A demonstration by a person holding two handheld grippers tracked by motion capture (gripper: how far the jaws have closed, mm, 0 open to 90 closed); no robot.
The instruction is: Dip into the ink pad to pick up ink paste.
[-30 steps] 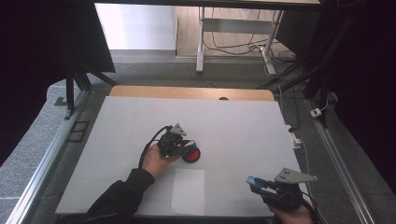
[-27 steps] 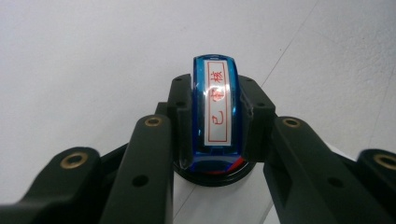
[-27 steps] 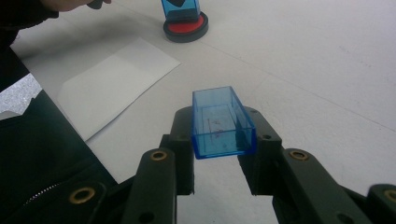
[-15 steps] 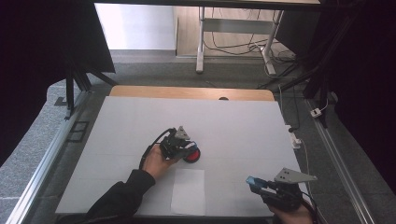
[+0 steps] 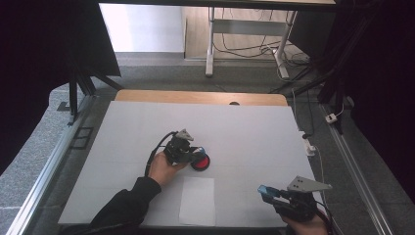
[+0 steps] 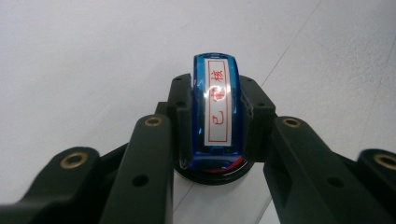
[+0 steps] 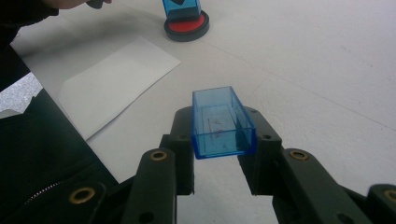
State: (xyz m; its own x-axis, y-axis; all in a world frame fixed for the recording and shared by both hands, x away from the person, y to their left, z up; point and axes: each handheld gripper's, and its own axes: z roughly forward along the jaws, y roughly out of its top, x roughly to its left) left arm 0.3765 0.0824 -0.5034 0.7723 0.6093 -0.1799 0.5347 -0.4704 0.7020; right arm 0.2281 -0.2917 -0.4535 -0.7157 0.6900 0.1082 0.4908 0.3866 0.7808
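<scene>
Near the middle of the white table [image 5: 254, 127], we see the left gripper [image 6: 215, 116] pinching a blue stamp [image 6: 217, 105] pressed down on the red ink pad [image 5: 201, 161]. At the near right edge, the right gripper [image 7: 219, 128] clamps the stamp's clear blue cap [image 7: 222, 122] above the table, with a paper sheet [image 5: 197, 200] lying between the two.

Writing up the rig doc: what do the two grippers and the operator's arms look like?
Both grippers, left gripper and right gripper, are black with black fingers on linkages with brass-coloured pivot bushings. Each carries a grey three-cornered plate on top. A black cable trails from the left one. The left arm wears a dark sleeve.
</scene>
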